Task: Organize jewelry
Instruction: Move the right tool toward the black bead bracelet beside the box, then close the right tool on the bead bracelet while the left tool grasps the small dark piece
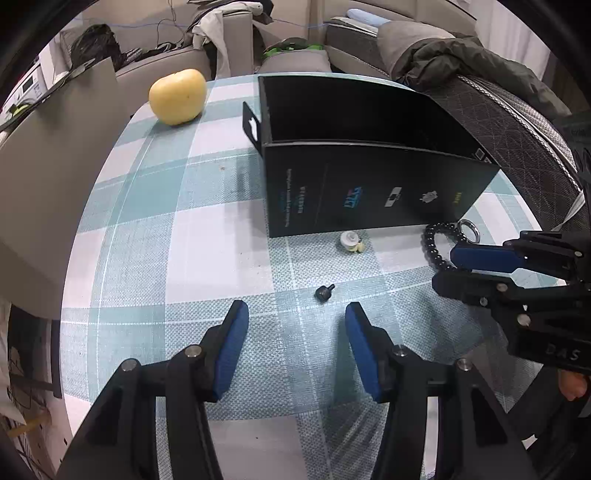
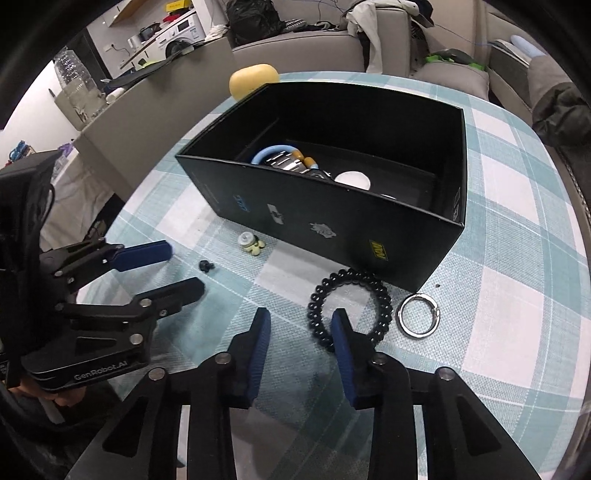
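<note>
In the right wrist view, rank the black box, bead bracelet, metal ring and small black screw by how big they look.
1. black box
2. bead bracelet
3. metal ring
4. small black screw
The bracelet and ring lie side by side, so that comparison is fair.

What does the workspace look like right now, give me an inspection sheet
Surface: checked tablecloth, teal and white.
Job's things: open black box holding several pieces; black bead bracelet, metal ring, small cream charm and small black stud lie outside.
Clutter: yellow fruit behind the box.
Grippers: left tongs open above the stud; right tongs open, one finger inside the bracelet loop.
Cables: wires on the sofa.
Surroundings: sofa, clothes, washing machine.
</note>
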### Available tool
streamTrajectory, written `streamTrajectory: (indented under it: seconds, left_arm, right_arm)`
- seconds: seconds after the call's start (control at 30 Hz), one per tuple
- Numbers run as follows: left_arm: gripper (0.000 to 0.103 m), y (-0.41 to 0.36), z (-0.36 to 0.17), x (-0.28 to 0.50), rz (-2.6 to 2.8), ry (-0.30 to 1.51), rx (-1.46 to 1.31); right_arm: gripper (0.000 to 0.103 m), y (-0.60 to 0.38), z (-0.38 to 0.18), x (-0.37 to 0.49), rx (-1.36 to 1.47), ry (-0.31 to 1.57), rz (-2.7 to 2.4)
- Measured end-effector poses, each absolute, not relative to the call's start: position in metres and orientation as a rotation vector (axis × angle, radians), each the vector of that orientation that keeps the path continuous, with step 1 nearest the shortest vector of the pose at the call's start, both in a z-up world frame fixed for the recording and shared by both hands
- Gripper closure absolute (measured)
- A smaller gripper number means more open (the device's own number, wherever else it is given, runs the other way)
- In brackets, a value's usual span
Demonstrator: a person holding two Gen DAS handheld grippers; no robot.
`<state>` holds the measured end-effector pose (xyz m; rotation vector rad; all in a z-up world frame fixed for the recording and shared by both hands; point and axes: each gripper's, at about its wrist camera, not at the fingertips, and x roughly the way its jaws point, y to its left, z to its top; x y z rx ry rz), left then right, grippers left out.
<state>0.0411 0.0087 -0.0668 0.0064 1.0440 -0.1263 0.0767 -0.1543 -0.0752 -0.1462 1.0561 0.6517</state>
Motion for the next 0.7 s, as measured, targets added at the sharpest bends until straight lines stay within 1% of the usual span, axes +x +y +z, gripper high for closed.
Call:
streamTrajectory:
  seconds: [0.07,0.13,0.2,0.3,0.4,0.63,0.67,0.7]
  left_arm:
    - [0.054,0.01,-0.065,0.042,-0.124,1.039,-0.006]
    - [0.054,0.012,-0.063,0.041,-0.115,1.032,-0.01]
    - [0.054,0.014,-0.063,0.042,-0.11,1.032,-0.018]
    - [0.054,0.016,-0.065,0.042,-0.104,1.035,-0.026]
    - [0.054,0.016,-0.064,0.041,-0.105,1.035,-0.033]
    - [0.055,0.009,-0.064,0.04,-0.139,1.02,-0.007]
    - [0.058,0.007,-0.065,0.04,-0.143,1.02,0.002]
    - [0.065,0.006,-0.066,0.04,-0.148,1.024,0.006]
  right_arm:
    - [0.076,-0.153,-0.078,0.079,-0.157,1.058,0.632]
    - [0.084,-0.151,-0.079,0.078,-0.194,1.037,0.608]
    - [0.084,-0.147,-0.08,0.074,-0.248,1.006,0.592]
    - [0.094,-0.142,-0.082,0.07,-0.288,0.982,0.586]
    - [0.095,-0.143,-0.08,0.068,-0.273,0.976,0.609]
    - [0.095,-0.161,-0.036,0.056,-0.081,0.813,0.732]
    - [0.095,-0.164,-0.033,0.056,-0.067,0.805,0.735]
    - [0.095,-0.167,-0.031,0.057,-0.056,0.798,0.735]
